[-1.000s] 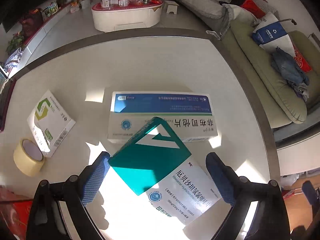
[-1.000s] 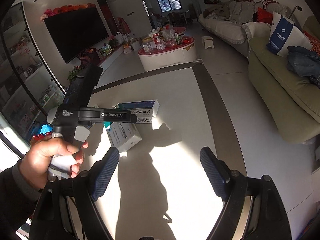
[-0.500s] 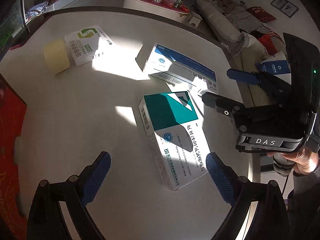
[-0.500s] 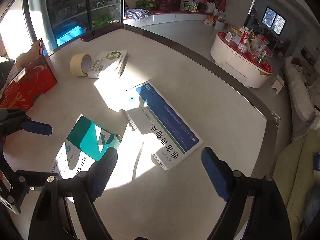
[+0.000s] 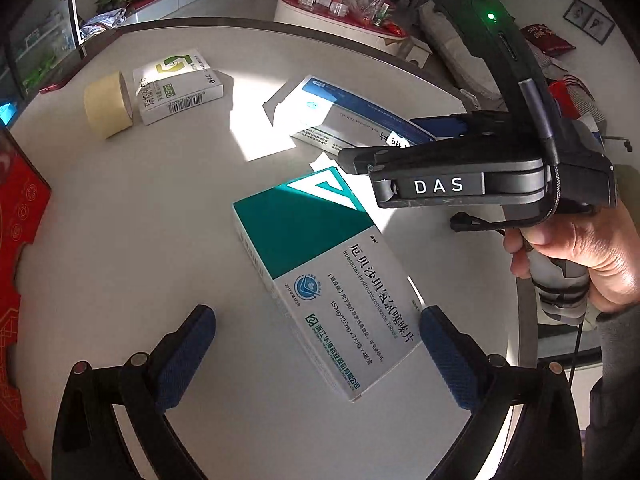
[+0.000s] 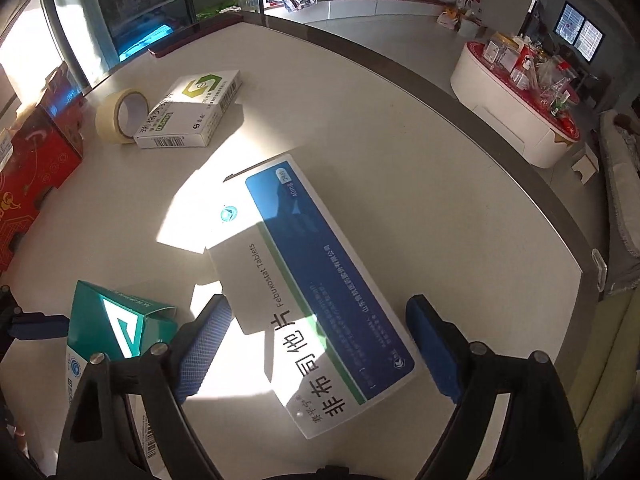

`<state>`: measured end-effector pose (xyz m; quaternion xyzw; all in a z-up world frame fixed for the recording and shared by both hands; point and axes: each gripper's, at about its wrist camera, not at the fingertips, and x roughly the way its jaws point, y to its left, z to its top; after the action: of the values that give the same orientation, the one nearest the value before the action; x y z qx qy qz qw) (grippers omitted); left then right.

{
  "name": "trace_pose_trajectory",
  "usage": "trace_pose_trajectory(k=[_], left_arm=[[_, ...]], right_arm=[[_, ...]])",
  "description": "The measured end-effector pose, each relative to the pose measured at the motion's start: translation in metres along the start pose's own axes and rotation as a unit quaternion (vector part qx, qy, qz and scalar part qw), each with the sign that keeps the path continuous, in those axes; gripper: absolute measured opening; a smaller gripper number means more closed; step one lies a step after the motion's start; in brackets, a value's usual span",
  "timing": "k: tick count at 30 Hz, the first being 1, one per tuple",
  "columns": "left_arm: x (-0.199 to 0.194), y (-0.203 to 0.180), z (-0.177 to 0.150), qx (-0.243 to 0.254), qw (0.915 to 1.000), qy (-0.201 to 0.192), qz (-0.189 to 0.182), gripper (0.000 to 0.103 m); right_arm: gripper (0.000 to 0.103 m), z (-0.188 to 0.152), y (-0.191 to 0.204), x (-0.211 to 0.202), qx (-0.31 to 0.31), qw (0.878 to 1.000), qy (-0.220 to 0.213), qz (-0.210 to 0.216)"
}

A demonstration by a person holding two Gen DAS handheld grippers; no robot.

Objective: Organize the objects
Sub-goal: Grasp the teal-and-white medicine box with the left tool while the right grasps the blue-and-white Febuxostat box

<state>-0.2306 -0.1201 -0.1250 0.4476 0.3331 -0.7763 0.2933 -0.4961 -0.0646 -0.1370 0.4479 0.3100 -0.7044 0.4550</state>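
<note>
Little looks organized yet: the boxes lie scattered at odd angles. The left gripper [image 5: 316, 344] hangs wide and empty over the teal medicine box [image 5: 320, 276], which lies flat just ahead of its fingers. The right gripper [image 6: 316, 336], jaws opening, straddles the near end of the blue Febuxostat box [image 6: 304, 276] without pressing it. Farther ahead sit a green-logo box [image 6: 192, 112] and tape roll [image 6: 120, 116], touching. The pale round surface [image 6: 400, 160] is sunlit, in a living room with a sofa [image 6: 624, 216].

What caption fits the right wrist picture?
Right gripper, jaws opening, poised over the blue box on the table; green box and tape behind.
</note>
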Motion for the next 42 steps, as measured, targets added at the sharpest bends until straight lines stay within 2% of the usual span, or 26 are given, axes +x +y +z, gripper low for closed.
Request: trace_pose_trajectory(k=[5, 9, 12, 14, 16, 18, 20, 21, 24, 27, 30, 31, 33, 34, 35, 36, 37, 39, 42], left_arm=[[-0.01, 0.018, -0.011, 0.029, 0.9992, 0.024, -0.015, 0.103], [-0.027, 0.037, -0.032, 0.051, 0.9967, 0.058, -0.027, 0.103], [-0.046, 0.049, -0.032, 0.022, 0.9982, 0.032, -0.046, 0.103], [-0.045, 0.047, -0.022, -0.011, 0.9985, 0.025, -0.048, 0.103], [-0.037, 0.031, -0.015, -0.034, 0.9984, 0.028, -0.034, 0.103], [-0.031, 0.016, -0.014, -0.054, 0.9978, 0.025, -0.031, 0.103], [-0.021, 0.0, -0.009, -0.058, 0.9981, 0.017, 0.009, 0.103], [-0.017, -0.001, -0.006, -0.061, 0.9977, 0.018, 0.024, 0.103], [-0.006, 0.002, -0.003, -0.081, 0.9945, 0.03, 0.059, 0.103], [0.002, 0.009, -0.005, -0.108, 0.991, 0.029, 0.074, 0.103], [0.009, 0.002, 0.0, -0.097, 0.99, 0.026, 0.099, 0.103], [0.011, -0.002, 0.003, -0.088, 0.991, 0.026, 0.098, 0.103], [0.013, -0.009, 0.005, -0.064, 0.9949, 0.016, 0.076, 0.102], [0.013, -0.013, 0.005, -0.049, 0.9966, 0.011, 0.065, 0.097], [0.011, -0.019, 0.006, -0.028, 0.998, 0.005, 0.056, 0.088], [0.009, -0.025, 0.006, -0.004, 0.9992, 0.006, 0.04, 0.07], [0.01, -0.029, 0.006, 0.009, 0.9997, 0.022, 0.008, 0.068], [0.009, -0.034, 0.002, 0.027, 0.9988, 0.033, -0.023, 0.068], [-0.001, -0.034, -0.009, 0.065, 0.9975, 0.019, -0.018, 0.066]], right_arm=[[0.084, -0.046, 0.011, -0.024, 0.068, 0.997, 0.017, -0.02], [0.078, -0.104, 0.031, -0.053, 0.167, 0.984, 0.021, -0.061], [0.077, -0.13, 0.059, -0.077, 0.175, 0.983, -0.01, -0.049], [0.077, -0.125, 0.064, -0.098, 0.154, 0.985, -0.04, -0.061], [0.086, -0.107, 0.06, -0.109, 0.105, 0.991, -0.048, -0.071], [0.087, -0.084, 0.05, -0.106, 0.047, 0.996, -0.026, -0.078], [0.087, -0.059, 0.034, -0.094, 0.008, 0.996, 0.004, -0.086], [0.087, -0.051, 0.024, -0.088, 0.001, 0.997, 0.011, -0.078], [0.087, -0.022, 0.005, -0.063, 0.0, 0.999, 0.038, -0.017], [0.087, -0.003, 0.003, -0.033, -0.028, 0.998, 0.064, -0.006], [0.087, 0.009, 0.007, -0.009, -0.051, 0.995, 0.082, -0.011], [0.09, 0.012, 0.008, -0.002, -0.052, 0.995, 0.089, -0.007], [0.09, 0.015, 0.005, 0.002, -0.04, 0.996, 0.078, 0.014], [0.088, 0.015, 0.003, 0.003, -0.028, 0.997, 0.073, 0.02], [0.081, 0.015, 0.003, 0.002, -0.02, 0.997, 0.067, 0.018], [0.063, 0.015, 0.003, -0.002, -0.016, 0.998, 0.062, 0.02], [0.062, 0.014, 0.004, -0.005, -0.009, 0.998, 0.064, 0.026], [0.062, 0.007, 0.01, -0.008, -0.01, 0.998, 0.062, -0.001], [0.062, -0.009, 0.011, -0.019, 0.033, 0.998, 0.043, -0.026]])
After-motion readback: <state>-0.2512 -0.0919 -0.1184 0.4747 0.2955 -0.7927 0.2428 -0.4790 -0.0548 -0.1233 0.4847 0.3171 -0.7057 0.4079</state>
